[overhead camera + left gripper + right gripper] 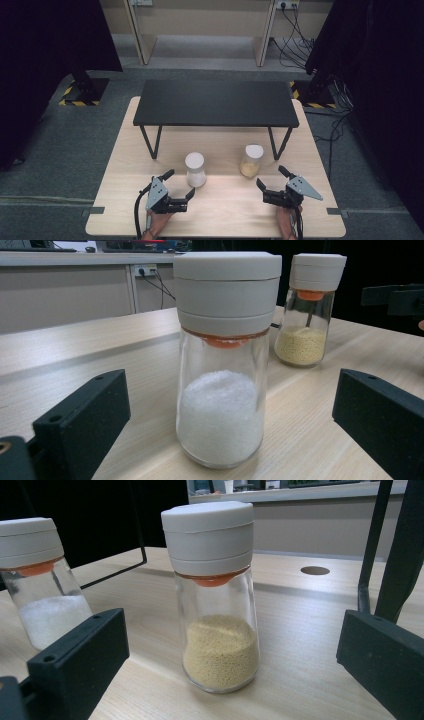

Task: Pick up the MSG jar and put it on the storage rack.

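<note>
Left tongs [181, 186] spread wide, black jaws flanking but not touching the clear glass shaker of white granules with the pale grey lid [195, 170]. Seen along the left gripper view, same shaker [224, 360] upright between the two jaws, air on both sides. Right tongs [271, 183] likewise gaping, aimed at the clear glass shaker of yellow granules with the matching grey lid [251, 161]; in the right gripper view that shaker [215, 595] centred between the jaws, untouched, with the white-filled one [40, 580] off to the side.

Both shakers standing upright on the pale wooden table [220, 220], near each other but apart, in front of the low black shelf on thin metal legs [215, 102]. Shelf top bare. Lids closed, orange inserts visible beneath them, contents undisturbed.

Judging from this: approach done on both sides, alignment looking good, nothing yet grasped, lifted or moved. Left to do: slide each pair of jaws a little further around the glass body, close, then carry, possibly up onto the black shelf, though no sign confirms the destination. Very early in the work, then, at the pre-grasp stage. Smooth glass and tapered bodies likely to call for a firm, level squeeze below the lids.
</note>
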The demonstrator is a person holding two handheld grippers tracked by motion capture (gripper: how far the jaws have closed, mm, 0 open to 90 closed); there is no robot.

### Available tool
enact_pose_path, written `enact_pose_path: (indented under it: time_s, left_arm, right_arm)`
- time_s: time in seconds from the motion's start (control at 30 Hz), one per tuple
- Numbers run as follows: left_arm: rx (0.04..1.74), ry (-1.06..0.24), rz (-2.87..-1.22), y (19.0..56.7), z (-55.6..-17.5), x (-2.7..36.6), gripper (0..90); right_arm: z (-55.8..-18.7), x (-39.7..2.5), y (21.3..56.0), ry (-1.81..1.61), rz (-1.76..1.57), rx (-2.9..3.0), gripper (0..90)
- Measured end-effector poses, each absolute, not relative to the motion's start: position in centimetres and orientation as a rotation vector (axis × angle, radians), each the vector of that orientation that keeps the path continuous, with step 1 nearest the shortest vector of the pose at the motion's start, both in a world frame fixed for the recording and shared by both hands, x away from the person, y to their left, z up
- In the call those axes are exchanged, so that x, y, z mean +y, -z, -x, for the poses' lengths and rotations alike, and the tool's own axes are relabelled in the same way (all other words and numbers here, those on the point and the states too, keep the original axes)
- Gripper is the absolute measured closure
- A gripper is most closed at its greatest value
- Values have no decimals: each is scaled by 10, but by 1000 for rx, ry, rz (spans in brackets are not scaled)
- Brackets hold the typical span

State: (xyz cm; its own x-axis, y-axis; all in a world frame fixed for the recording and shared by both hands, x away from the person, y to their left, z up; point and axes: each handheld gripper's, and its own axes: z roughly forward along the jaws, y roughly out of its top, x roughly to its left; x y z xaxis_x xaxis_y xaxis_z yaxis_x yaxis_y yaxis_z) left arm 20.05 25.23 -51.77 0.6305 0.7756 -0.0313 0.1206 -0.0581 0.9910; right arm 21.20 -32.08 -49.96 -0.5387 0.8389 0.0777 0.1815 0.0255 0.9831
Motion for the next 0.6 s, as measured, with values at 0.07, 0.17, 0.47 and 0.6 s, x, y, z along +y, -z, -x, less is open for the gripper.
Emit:
enact_pose_path:
  time_s: [0.07, 0.17, 0.47, 0.6]
  left_arm:
    - [760, -643, -1579, 516, -200, 250, 11]
    - [763, -643, -1574, 516, -199, 249, 11]
    - [766, -639, -1561, 516, -199, 243, 1]
    - [764, -631, -1552, 515, -202, 245, 1]
  right_arm:
    - [-212, -321, 500, -1553, -1037, 1761, 3]
    - [-212, -321, 500, -1554, -1035, 1761, 3]
    - [-212, -320, 499, -1548, -1031, 1765, 3]
    - [-212, -320, 499, -1549, -1031, 1766, 3]
